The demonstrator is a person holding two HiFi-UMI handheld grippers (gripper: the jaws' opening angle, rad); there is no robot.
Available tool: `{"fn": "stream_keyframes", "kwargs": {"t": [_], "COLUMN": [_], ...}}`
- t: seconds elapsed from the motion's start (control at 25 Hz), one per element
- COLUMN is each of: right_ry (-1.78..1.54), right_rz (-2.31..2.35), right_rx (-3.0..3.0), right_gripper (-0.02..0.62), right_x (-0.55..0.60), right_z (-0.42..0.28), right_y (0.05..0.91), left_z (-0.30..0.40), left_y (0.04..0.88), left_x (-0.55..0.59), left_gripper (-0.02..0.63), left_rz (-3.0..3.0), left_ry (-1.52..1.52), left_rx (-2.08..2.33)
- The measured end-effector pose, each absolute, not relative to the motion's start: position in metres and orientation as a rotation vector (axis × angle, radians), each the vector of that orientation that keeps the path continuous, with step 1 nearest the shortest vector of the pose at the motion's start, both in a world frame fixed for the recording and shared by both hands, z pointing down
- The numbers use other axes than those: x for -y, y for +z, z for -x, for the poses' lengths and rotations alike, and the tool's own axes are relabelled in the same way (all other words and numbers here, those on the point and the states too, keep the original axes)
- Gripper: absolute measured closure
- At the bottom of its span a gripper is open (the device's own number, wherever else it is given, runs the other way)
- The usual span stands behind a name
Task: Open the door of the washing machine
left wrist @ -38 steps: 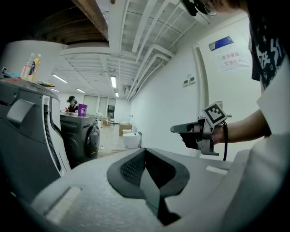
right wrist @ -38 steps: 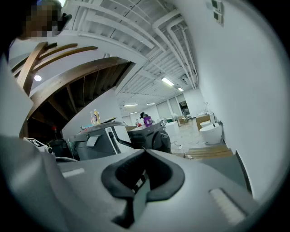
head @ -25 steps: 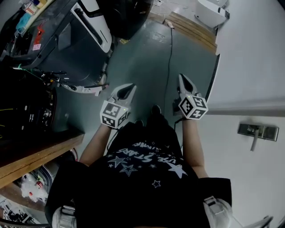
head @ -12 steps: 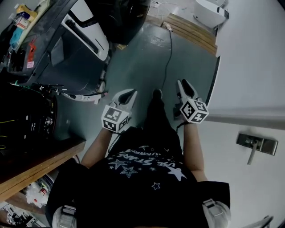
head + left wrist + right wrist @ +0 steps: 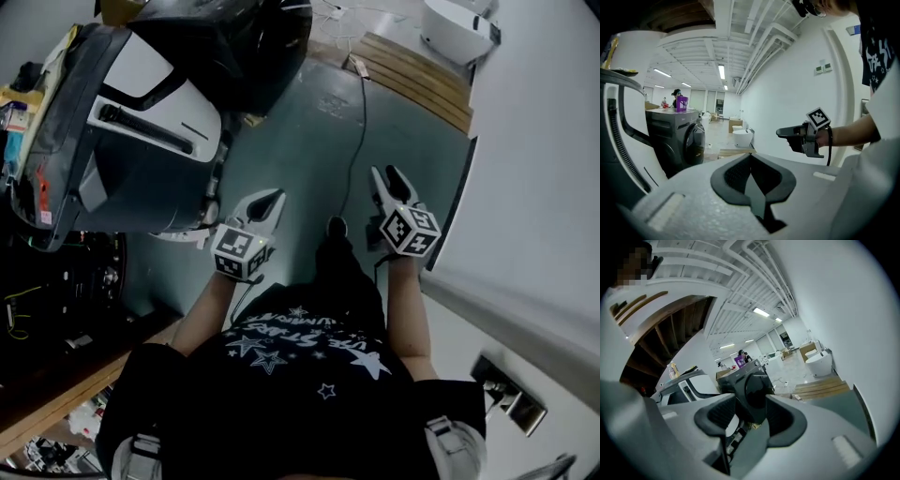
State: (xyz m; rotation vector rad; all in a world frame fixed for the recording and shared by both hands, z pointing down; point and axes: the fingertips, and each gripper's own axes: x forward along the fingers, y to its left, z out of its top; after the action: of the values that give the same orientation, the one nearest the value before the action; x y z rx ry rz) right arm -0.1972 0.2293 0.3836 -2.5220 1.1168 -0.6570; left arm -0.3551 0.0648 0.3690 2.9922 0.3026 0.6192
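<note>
The washing machine [image 5: 749,380] stands well apart from both hands. It is a dark front-loader, and what seems to be its top sits at the upper middle of the head view. The right tongs [image 5: 386,174] have just been opening and now stand wide, with nothing between them. The left tongs [image 5: 273,200] are pressed together and empty. This looks like the approach: the door [image 5: 758,391] is untouched and looks closed.

To do the step well, keep the right tongs level and open and aim them at the door's rim on the side away from the hinge. Close only once a lip or handle sits between the pads, then pull along the door's swing rather than straight back. No view shows a handle clearly.

The right gripper view frames the round door head-on, right in the gap of its tongs. The head view misses that face, but it alone shows the cable [image 5: 359,112] running along the floor [image 5: 300,141] ahead of the feet. Only the left gripper view shows the right tongs side-on, with the machine at centre left.
</note>
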Motion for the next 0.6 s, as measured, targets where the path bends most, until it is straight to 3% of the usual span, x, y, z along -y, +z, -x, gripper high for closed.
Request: {"fn": "stream_keyframes", "kwargs": {"t": [0.28,0.6], "right_ry": [-0.695,-0.729], "right_rz": [2.471,2.427], "right_rx": [-1.186,-1.218], "right_gripper": [0.394,0.395], "right_x": [-0.231,-0.227], "right_z": [0.063,-0.002], "right_y": [0.378,0.39], "left_z": [0.216,0.151], "left_y": [0.35,0.36], "left_x": [-0.071,-0.069], "left_gripper": [0.595,0.595], "left_rz": [-3.022,-3.01], "left_ry": [0.615,0.649], "left_rx": [-0.242,-0.181]}}
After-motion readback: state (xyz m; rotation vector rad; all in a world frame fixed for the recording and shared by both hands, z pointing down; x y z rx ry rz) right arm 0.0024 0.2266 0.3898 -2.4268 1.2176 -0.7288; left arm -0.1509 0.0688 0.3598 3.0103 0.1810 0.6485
